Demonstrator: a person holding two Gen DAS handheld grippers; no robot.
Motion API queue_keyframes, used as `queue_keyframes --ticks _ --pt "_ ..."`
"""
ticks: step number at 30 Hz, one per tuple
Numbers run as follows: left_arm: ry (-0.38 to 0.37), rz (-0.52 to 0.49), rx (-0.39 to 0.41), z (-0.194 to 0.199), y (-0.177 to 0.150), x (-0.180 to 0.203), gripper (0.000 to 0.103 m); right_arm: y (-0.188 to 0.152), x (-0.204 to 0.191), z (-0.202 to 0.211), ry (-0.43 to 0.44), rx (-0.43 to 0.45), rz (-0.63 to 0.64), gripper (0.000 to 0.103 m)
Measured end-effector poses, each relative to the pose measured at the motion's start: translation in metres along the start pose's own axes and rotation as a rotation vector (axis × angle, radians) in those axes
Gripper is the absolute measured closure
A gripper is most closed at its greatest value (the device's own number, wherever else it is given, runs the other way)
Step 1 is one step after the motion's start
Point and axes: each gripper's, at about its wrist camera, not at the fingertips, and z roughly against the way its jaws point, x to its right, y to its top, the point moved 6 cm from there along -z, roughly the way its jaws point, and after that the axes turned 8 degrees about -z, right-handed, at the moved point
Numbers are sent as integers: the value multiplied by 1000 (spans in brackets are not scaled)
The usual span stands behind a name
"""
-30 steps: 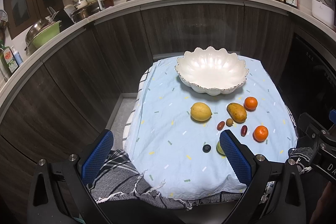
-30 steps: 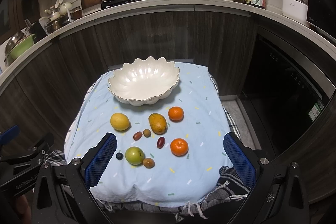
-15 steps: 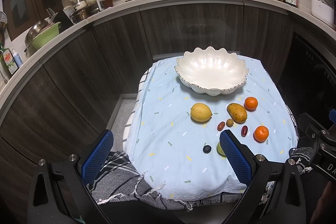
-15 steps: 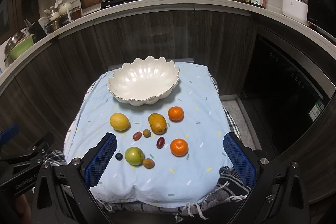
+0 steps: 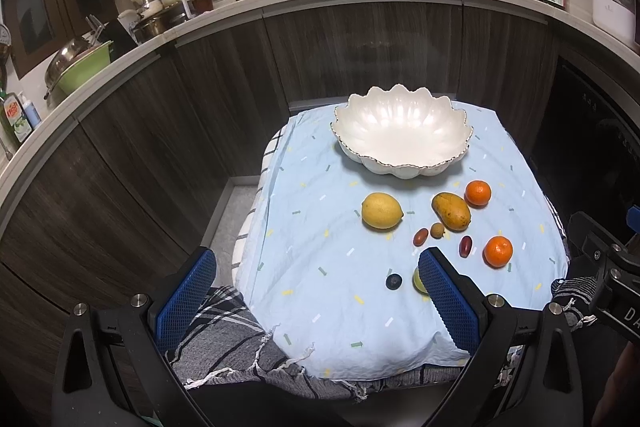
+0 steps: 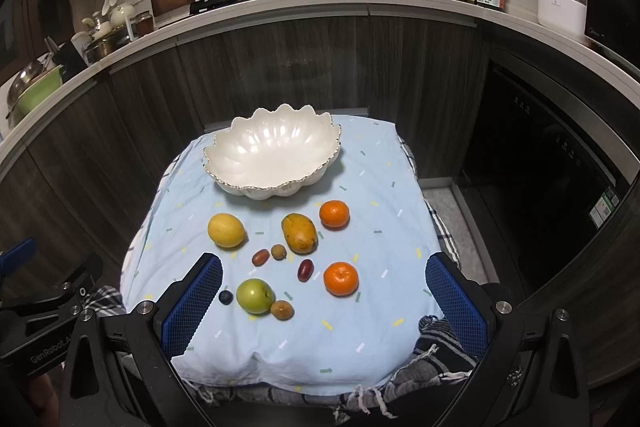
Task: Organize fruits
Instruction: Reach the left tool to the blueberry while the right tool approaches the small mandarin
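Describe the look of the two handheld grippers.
Both the left gripper and right gripper have black frames with silver bolts, and two fingers faced with blue cross-hatched pads. White lettering marks each body where the other camera sees it.

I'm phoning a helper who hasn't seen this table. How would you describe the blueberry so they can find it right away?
Start from the white scalloped bowl on the light blue cloth and come toward the near edge, past the lemon. The blueberry lies just left of the green apple, close beside it. It is the only dark blue fruit and the smallest one there.
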Motion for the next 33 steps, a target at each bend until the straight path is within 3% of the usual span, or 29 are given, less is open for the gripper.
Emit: queue_keyframes --ticks 24,33 --pt "-63 -81 -67 -45 1 28 0 -4 9 -49 -27 -80 -14 0" --pt "-95 -117 -129 -74 -7 44 8 -12 17 -81 -58 -120 0 1"
